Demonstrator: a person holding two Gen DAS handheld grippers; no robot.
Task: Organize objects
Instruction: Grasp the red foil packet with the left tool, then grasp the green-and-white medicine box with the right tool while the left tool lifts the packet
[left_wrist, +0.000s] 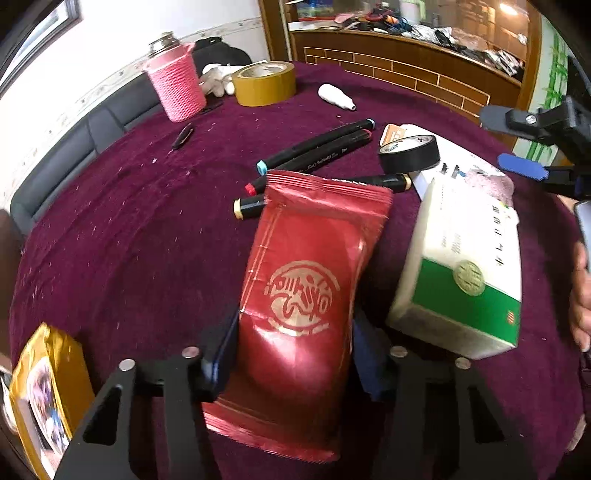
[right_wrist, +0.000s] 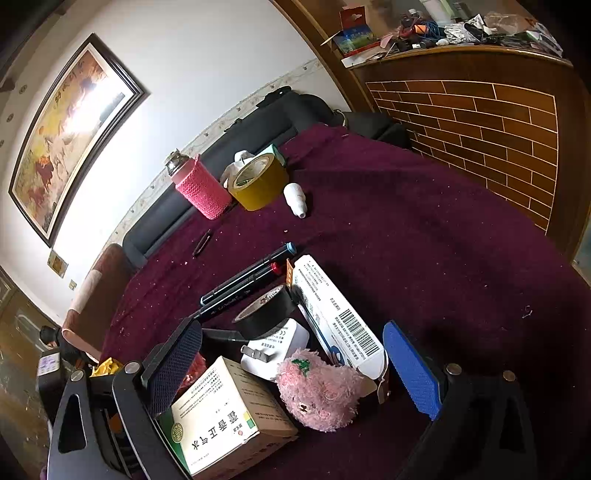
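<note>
I am squeezing a red packet (left_wrist: 306, 295) between the jaws of my left gripper (left_wrist: 295, 354); its far end is lying over the markers (left_wrist: 317, 151) ahead. My right gripper (right_wrist: 295, 373) is gaping wide around a pink plush toy (right_wrist: 317, 391), touching nothing. Little looks sorted: boxes, tape rolls and markers are lying scattered ahead of both tools. The green-and-white box (right_wrist: 218, 417) is printed with Chinese characters I cannot read confidently; the packet shows only a round gold seal.

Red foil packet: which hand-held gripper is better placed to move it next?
Left. The left hand-held gripper has its pads pressed on both sides of the red foil packet. The right hand-held gripper stands open over the pink plush toy, apart from it.
</note>
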